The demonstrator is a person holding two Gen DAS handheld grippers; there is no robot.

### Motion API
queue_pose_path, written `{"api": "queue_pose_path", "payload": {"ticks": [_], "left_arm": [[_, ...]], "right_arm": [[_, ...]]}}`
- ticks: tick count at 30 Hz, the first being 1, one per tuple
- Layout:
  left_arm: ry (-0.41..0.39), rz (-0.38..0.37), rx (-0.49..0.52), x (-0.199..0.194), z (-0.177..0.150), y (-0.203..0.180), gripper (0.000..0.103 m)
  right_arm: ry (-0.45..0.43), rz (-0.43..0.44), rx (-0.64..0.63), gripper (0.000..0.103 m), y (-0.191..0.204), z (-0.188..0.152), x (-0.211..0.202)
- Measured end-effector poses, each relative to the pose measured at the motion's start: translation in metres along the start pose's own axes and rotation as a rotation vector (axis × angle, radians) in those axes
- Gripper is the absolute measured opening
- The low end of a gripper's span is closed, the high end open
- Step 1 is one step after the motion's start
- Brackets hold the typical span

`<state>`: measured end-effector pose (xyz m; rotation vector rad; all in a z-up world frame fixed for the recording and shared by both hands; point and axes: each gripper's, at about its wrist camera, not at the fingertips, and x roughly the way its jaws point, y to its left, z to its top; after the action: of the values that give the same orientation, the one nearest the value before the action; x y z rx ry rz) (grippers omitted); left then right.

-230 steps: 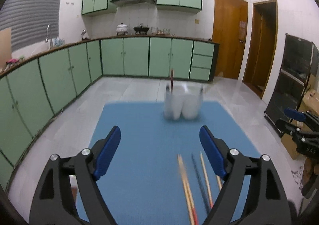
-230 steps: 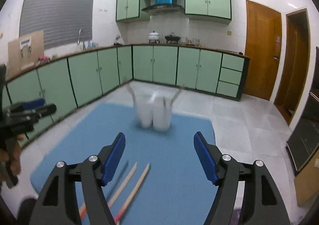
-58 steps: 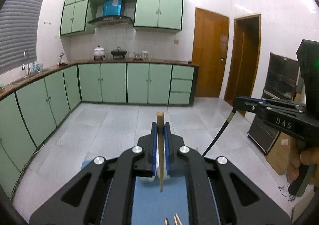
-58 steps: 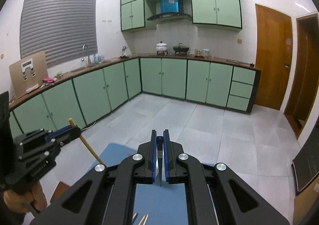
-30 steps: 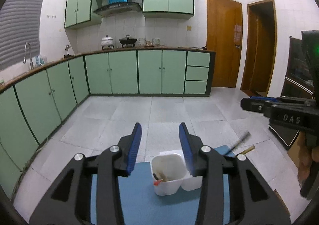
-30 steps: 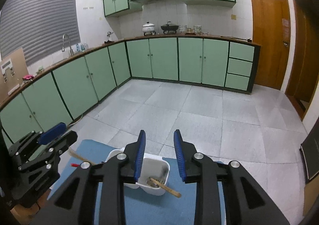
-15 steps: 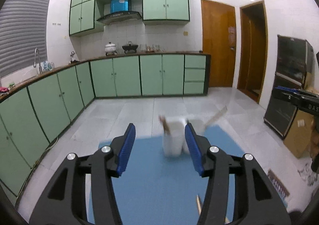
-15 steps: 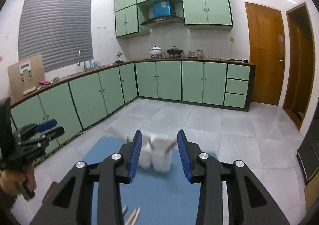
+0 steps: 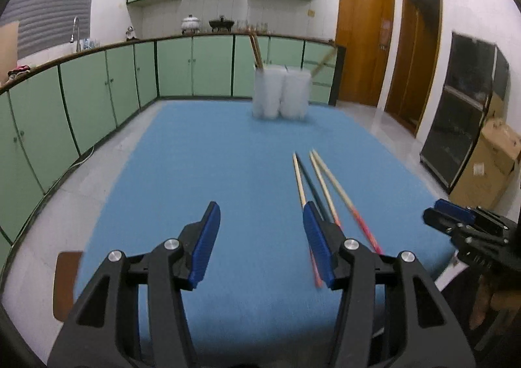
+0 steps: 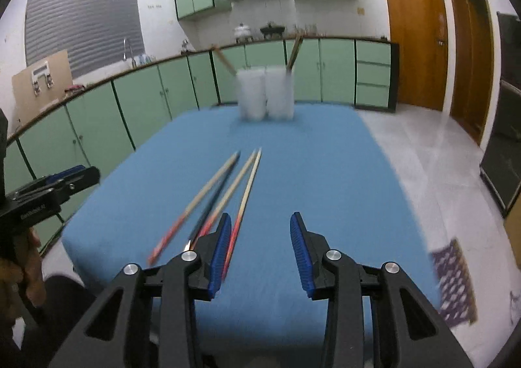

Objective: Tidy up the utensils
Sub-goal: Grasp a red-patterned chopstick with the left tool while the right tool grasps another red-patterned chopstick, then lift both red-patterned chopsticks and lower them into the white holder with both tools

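Green cabinets [image 9: 208, 65], wooden door [image 9: 363, 39], cardboard box [image 9: 488, 159] beyond

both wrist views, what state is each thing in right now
left gripper: open, empty
right gripper: open, empty
loose chopsticks: four, lying flat on the blue mat
white holders: upright, side by side, a stick leaning in each
brown door: shut
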<state>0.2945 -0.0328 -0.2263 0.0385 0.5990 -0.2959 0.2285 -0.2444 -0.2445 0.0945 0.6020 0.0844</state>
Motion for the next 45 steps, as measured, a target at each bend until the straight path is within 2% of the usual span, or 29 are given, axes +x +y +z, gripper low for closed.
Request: {"api": "queue_pose_path", "payload": {"ticks": [3, 5, 9, 14, 15, 16, 17, 26, 33, 37, 41, 44, 45], "left_arm": [[0.025, 0.01, 0.032, 0.004, -0.021, -0.01, 0.052], [0.035, 0.008, 0.003, 0.003, -0.026, -0.005, 0.052], [0.035, 0.026, -0.042, 0.002, -0.029, 0.01, 0.052], [0.042, 0.032, -0.045, 0.005, -0.032, 0.01, 0.052], [0.045, 0.031, -0.045, 0.005, -0.033, 0.009, 0.052], [0.05, 0.028, -0.045, 0.007, -0.034, 0.009, 0.052], [0.053, 0.025, -0.045, 0.008, -0.036, 0.008, 0.052], [0.093, -0.018, 0.008, 0.027, -0.041, -0.02, 0.052], [0.133, -0.03, 0.047, 0.044, -0.048, -0.038, 0.052], [0.16, -0.025, 0.038, 0.053, -0.051, -0.04, 0.044], [0.158, -0.03, 0.025, 0.054, -0.05, -0.042, 0.016], [0.156, -0.036, 0.009, 0.053, -0.052, -0.042, 0.005], [0.157, -0.046, 0.008, 0.052, -0.052, -0.043, 0.005]], "right_arm": [[0.037, 0.013, -0.01, 0.035, 0.009, -0.019, 0.008], [0.046, 0.014, -0.023, 0.033, 0.014, -0.024, 0.012], [0.065, 0.023, -0.028, 0.028, 0.022, -0.023, 0.026], [0.072, 0.016, -0.032, 0.024, 0.028, -0.022, 0.043], [0.071, 0.011, -0.034, 0.019, 0.028, -0.022, 0.044], [0.07, 0.003, -0.036, 0.01, 0.027, -0.02, 0.045], [0.071, -0.007, -0.035, 0.007, 0.024, -0.018, 0.046], [0.069, -0.093, 0.091, 0.006, -0.025, -0.022, 0.038], [0.07, -0.08, 0.108, 0.006, -0.031, -0.023, 0.034], [0.071, -0.071, 0.108, 0.006, -0.033, -0.024, 0.035], [0.072, -0.066, 0.099, 0.007, -0.034, -0.024, 0.036], [0.077, -0.053, 0.085, 0.008, -0.03, -0.025, 0.036], [0.077, -0.05, 0.078, 0.009, -0.028, -0.026, 0.035]]}}
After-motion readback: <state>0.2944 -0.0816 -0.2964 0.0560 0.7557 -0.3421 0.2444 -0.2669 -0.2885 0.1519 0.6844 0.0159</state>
